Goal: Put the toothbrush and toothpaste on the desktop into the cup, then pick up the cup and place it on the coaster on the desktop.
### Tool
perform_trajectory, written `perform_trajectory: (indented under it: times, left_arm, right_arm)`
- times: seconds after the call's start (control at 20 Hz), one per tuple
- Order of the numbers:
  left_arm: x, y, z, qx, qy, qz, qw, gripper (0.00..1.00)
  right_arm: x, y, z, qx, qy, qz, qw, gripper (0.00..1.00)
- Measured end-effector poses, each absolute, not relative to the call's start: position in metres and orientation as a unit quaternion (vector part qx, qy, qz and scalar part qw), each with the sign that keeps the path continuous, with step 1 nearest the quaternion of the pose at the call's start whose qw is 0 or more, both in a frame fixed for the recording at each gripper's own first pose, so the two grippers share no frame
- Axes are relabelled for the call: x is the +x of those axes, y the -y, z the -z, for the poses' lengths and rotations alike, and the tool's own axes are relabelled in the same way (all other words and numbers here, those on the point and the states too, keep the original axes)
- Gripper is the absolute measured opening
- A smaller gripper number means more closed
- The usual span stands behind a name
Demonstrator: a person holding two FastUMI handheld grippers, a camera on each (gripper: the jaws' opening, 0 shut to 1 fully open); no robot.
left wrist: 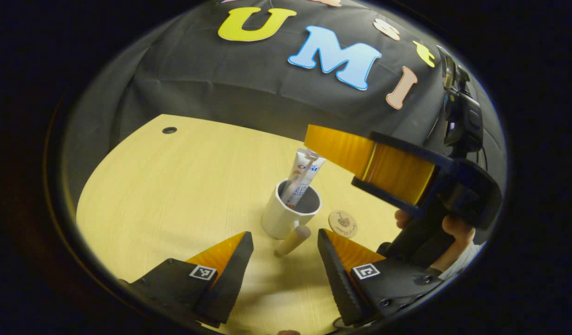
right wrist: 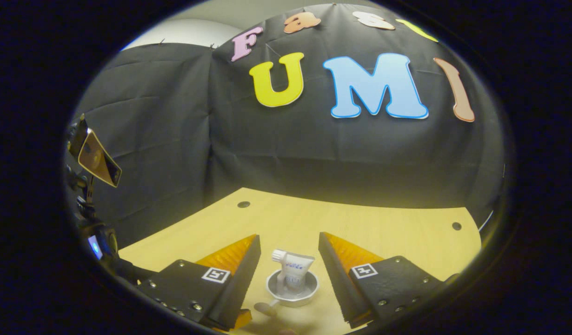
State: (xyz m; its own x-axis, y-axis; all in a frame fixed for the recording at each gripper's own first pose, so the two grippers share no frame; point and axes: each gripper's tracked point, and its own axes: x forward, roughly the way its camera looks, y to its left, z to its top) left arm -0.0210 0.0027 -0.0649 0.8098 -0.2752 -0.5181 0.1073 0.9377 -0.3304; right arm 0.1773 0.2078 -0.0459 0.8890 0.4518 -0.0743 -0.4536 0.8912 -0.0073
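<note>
A white cup [left wrist: 286, 215] with a wooden handle [left wrist: 293, 240] stands on the desktop. A toothpaste tube [left wrist: 305, 173] and a thin white toothbrush [left wrist: 295, 184] stick up out of it. A round wooden coaster [left wrist: 342, 224] lies just right of the cup. My left gripper [left wrist: 284, 232] is open, close in front of the handle. The right gripper [left wrist: 332, 160] hovers open above and to the right of the cup, held by a hand [left wrist: 453, 230]. From above, the cup [right wrist: 309, 292] with the tube [right wrist: 295, 269] sits below the open right gripper [right wrist: 289, 236].
The pale wooden desktop [left wrist: 174, 186] has small round holes [right wrist: 243, 204] near its back edge and ends at the black cloth wall. The left gripper's body [right wrist: 96, 162] shows at the far left of the right gripper view.
</note>
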Motion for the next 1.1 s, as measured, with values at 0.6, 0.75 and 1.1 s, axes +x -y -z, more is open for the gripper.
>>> perform_trajectory:
  times: [0.6, 0.75, 1.1]
  left_arm:
    - [-0.004, 0.014, 0.084, -0.125, -0.332, 0.098, 0.930, 0.91]
    - [0.006, 0.013, 0.094, -0.112, -0.350, 0.094, 0.925, 0.91]
    - [0.022, 0.014, 0.116, -0.059, -0.393, 0.092, 0.913, 0.94]
  right_arm:
    - [0.150, -0.141, 0.016, 0.038, -0.037, -0.163, 0.985, 0.91]
    - [0.140, -0.115, 0.017, 0.041, -0.042, -0.137, 0.989, 0.91]
    - [0.123, -0.061, 0.033, 0.065, -0.060, -0.081, 0.993, 0.91]
